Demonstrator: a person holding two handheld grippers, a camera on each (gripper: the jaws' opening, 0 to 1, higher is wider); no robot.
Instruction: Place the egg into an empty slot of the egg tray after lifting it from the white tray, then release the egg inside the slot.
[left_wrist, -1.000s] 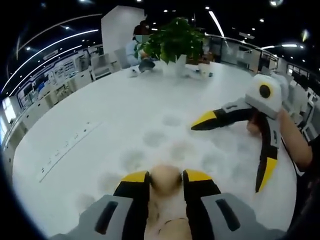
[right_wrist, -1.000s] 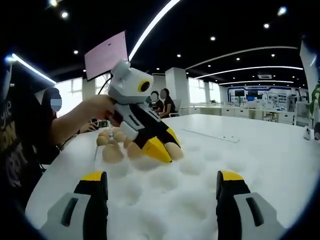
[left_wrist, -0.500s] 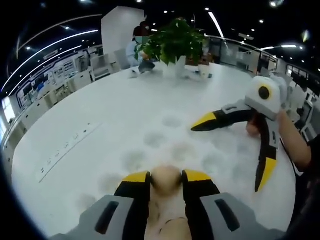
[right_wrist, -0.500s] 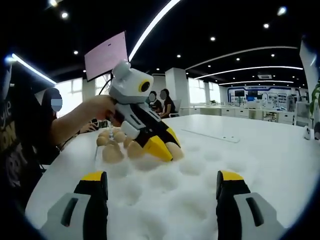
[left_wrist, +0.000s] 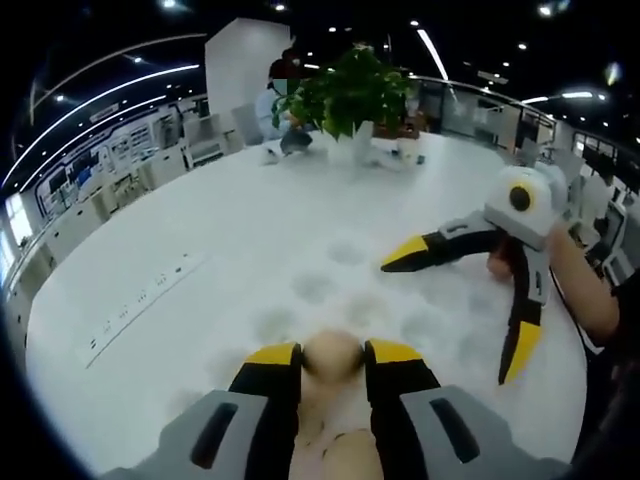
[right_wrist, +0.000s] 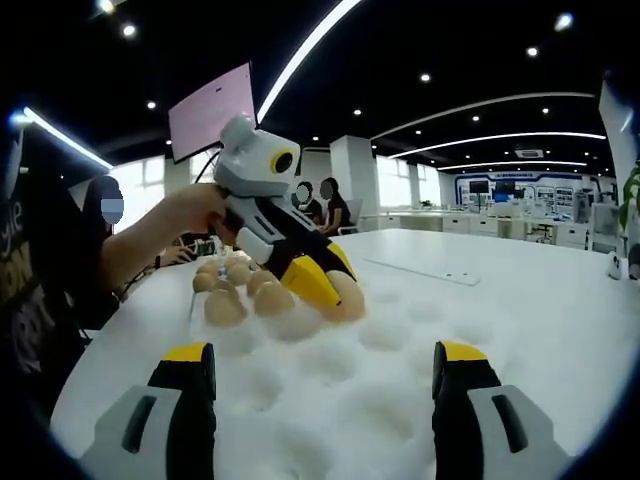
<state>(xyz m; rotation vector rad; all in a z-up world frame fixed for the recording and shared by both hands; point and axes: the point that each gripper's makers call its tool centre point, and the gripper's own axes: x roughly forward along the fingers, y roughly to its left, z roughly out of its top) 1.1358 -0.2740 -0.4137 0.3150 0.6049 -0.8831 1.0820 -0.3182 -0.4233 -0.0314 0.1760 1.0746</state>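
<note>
Right gripper view: left tool (right_wrist: 335, 290) seemingly lifted egg (right_wrist: 345, 297).

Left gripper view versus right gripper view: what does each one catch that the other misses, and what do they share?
The left gripper view alone has the potted plant and the right gripper, jaws spread wide. The right gripper view alone has the cluster of eggs behind the left gripper, and a pink-lit monitor. Both show the egg clamped in the left gripper, over the white egg tray.

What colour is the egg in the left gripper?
Light tan, a beige-brown shell. The egg shows best in the left gripper view, between the yellow-tipped jaws.
</note>
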